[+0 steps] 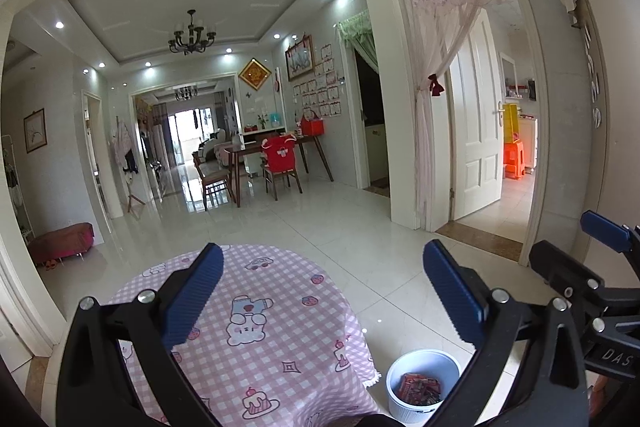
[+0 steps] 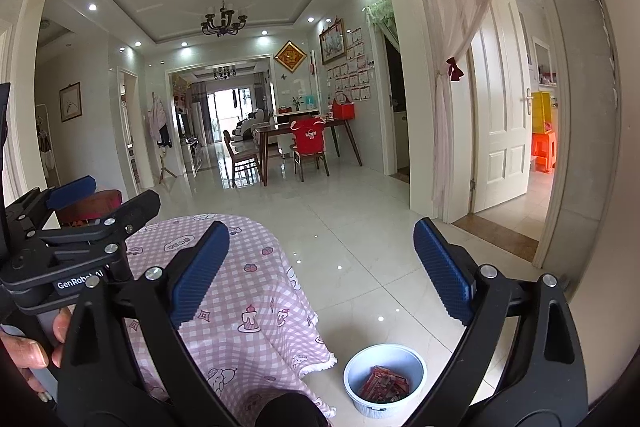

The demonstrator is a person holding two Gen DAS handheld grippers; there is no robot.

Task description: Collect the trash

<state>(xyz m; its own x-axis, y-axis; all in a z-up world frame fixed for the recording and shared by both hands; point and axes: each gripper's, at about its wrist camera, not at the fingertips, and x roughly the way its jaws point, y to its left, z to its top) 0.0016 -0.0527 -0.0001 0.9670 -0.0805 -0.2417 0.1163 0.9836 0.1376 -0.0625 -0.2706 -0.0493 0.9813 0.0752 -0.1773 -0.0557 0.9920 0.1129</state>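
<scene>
Both sets of tongs spread apart, nothing held: left gripper (image 1: 320,291), right gripper (image 2: 320,267), raised above the table (image 1: 276,307) with the pink checked cloth. No loose trash visible on the cloth from either wrist view. White bin (image 2: 385,379) on the floor tiles just beside the table's edge, holding red wrappers (image 2: 384,383). Judged near the end or between pickups; best to scan table and floor before lowering, approach any remaining scrap with jaws wide, release directly over bin mouth.

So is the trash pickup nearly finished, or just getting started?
Red wrappers already lie in the white ribbed bin on the floor. Nothing is in hand: the left gripper and right gripper are open. No litter shows on the visible pink checked tablecloth, so it looks nearly finished.
</scene>
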